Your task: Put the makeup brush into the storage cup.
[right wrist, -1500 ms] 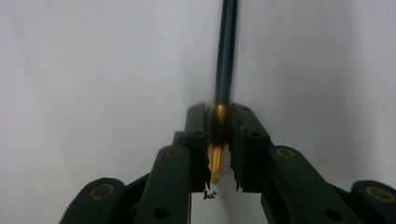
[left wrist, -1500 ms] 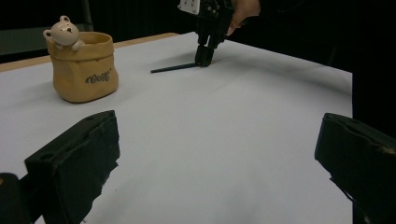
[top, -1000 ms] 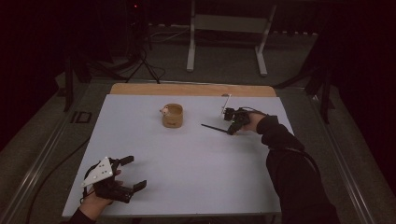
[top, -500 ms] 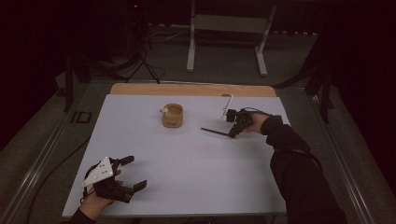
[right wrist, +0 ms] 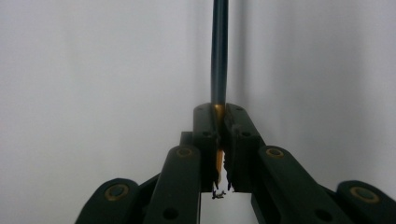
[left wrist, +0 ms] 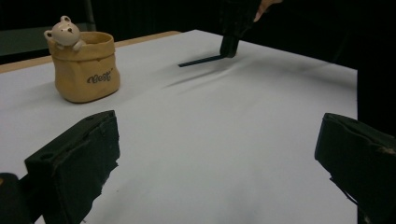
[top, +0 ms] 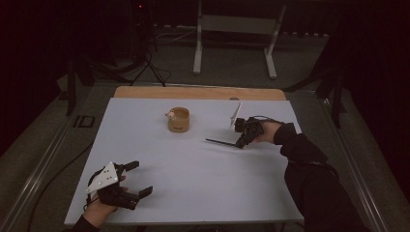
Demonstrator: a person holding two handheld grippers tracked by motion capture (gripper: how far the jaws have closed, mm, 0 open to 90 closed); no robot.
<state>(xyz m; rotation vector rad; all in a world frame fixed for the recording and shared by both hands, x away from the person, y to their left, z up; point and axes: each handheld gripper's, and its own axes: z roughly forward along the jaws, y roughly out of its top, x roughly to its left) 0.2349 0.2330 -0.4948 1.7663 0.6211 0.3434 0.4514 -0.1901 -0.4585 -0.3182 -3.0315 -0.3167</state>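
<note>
My right gripper (top: pixel 240 143) is shut on a dark slim pencil (top: pixel 220 142) at the right of the white table (top: pixel 203 183). The pencil (right wrist: pixel 219 51) sticks out straight ahead of the pads (right wrist: pixel 205 126), its sharpened end back between them. It hangs just above the table, casting a shadow, as the left gripper view shows the pencil (left wrist: pixel 200 61). A tan pot (top: pixel 178 120) with a small bear figure on its rim stands upright at the table's far middle. My left gripper (top: pixel 141 178) rests open at the near left corner, nothing between its jaws.
A wooden strip (top: pixel 198 93) runs along the table's far edge. Beyond it stand a metal stand (top: pixel 232 43) and a tripod (top: pixel 147 63) on the dark floor. The person's right sleeve (top: pixel 314 179) comes in over the near right corner.
The right gripper has shifted a little toward the near side with the pencil in it. The left gripper has stayed in place.
</note>
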